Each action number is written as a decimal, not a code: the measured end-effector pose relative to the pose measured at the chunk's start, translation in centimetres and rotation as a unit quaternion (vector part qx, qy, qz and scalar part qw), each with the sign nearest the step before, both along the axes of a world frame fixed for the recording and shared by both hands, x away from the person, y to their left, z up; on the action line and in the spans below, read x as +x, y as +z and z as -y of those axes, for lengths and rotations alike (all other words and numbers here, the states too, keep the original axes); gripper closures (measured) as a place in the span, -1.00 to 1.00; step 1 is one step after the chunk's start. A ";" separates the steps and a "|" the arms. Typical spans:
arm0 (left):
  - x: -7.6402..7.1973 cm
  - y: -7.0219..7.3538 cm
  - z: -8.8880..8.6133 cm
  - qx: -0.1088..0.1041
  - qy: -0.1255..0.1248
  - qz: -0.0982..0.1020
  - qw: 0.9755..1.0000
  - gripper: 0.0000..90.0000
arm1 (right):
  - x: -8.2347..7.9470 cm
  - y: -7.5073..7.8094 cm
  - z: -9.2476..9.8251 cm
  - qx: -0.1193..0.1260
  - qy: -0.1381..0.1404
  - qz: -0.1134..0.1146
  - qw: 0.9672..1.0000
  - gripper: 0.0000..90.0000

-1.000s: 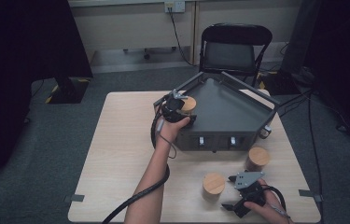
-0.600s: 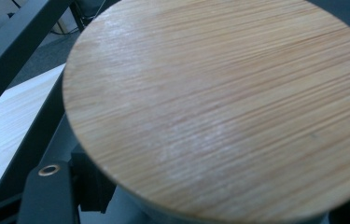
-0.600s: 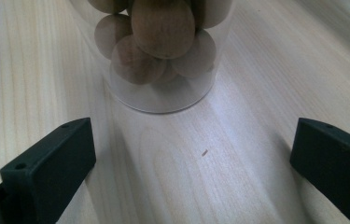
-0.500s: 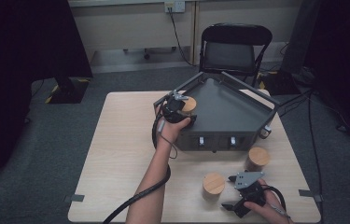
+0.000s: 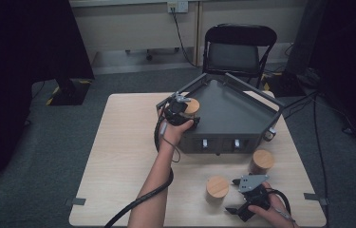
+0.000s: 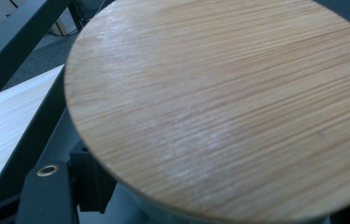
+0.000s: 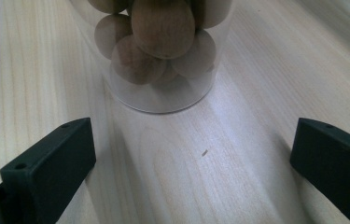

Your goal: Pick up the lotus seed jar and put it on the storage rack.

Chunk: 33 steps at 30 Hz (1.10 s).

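High view: left gripper point(image 5: 181, 113) clamped on a wooden-lidded jar point(image 5: 192, 106) at the grey tray's point(image 5: 242, 118) left rim. Right gripper point(image 5: 243, 205) open on the table point(image 5: 123, 142), jaws apart before a second jar point(image 7: 163, 51) holding wooden balls.

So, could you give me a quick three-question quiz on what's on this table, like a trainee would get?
1. How many wooden-lidded jars are in the high view?
2. True or false: the right gripper has its fingers closed around a jar.
3. What fills the clear jar in front of the right gripper? A marbles, B wooden balls, C coins.

Key
1. Three: the corner jar at the grey tray by the left gripper, plus the clear jar and the right-hand jar on the table.
2. False: the fingers stand wide open, short of the jar.
3. B.
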<state>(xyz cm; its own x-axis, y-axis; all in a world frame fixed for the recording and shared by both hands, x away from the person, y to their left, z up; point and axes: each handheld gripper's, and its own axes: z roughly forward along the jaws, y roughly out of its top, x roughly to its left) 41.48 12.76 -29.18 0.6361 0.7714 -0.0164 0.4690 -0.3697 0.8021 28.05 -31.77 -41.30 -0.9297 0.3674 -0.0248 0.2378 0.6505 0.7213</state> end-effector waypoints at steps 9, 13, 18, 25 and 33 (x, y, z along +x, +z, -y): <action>0.0 -0.2 -0.5 -0.007 0.015 -0.012 1.000 -0.74 | 0.0 0.0 0.0 0.000 0.000 0.000 1.000 -1.00; -0.1 -0.1 -0.8 -0.009 0.015 -0.013 1.000 -0.78 | 0.0 0.0 0.0 0.000 0.000 0.000 1.000 -1.00; -0.4 0.1 -1.0 -0.009 0.014 -0.009 1.000 -0.81 | 0.0 0.0 0.0 0.000 0.000 0.000 1.000 -1.00; -1.0 0.2 -1.8 -0.021 0.014 -0.007 1.000 -0.83 | 0.0 0.0 0.0 0.000 0.000 0.000 1.000 -1.00; -1.7 0.1 -2.8 -0.023 0.016 -0.007 1.000 -0.84 | 0.0 0.0 0.0 0.000 0.000 0.000 1.000 -1.00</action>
<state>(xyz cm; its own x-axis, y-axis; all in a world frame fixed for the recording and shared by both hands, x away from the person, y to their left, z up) 39.74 15.55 -29.05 0.6109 0.7894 -0.0609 0.4914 -0.3177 0.8109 28.05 -31.76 -41.30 -0.9298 0.3673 -0.0248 0.2378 0.6507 0.7211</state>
